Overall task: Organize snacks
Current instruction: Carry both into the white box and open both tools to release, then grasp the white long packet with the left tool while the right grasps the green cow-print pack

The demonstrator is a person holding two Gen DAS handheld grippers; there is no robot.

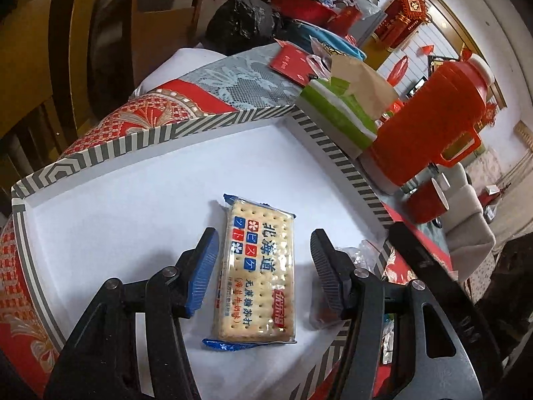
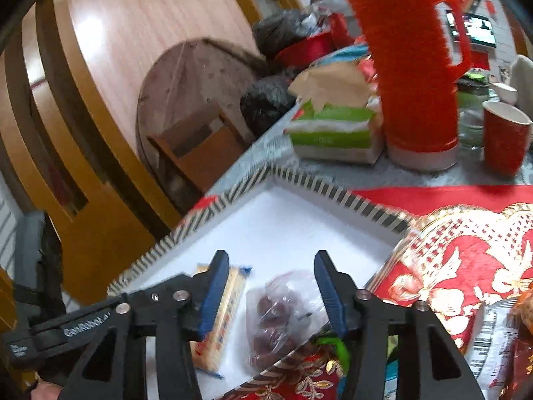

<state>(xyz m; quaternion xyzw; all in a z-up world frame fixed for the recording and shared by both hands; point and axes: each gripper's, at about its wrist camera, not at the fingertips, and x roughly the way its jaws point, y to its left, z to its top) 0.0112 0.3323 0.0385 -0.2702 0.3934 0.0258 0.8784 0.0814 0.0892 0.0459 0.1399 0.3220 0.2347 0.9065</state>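
Both grippers, left (image 1: 263,266) and right (image 2: 271,286), are hovering with fingers spread over the white striped-rim cardboard tray (image 1: 133,186), gripping nothing; the rectangular clear-wrapped cracker packet (image 1: 256,273) and clear plastic bag of dark snacks (image 2: 283,313) are lying inside; next likely needs fetching another snack.

A sealed pack of soda crackers (image 1: 256,273) lies flat, printed face up, on the white floor of a shallow box (image 1: 140,140) with a black-and-white striped rim; it sits between the parted fingers of the left gripper (image 1: 263,260), nearer the blue pad, untouched; a clear bag of dark, reddish-brown pieces (image 2: 283,313) (contents too blurred to name) rests beside it, between the spread fingers of the right gripper (image 2: 271,286), apart from both pads.
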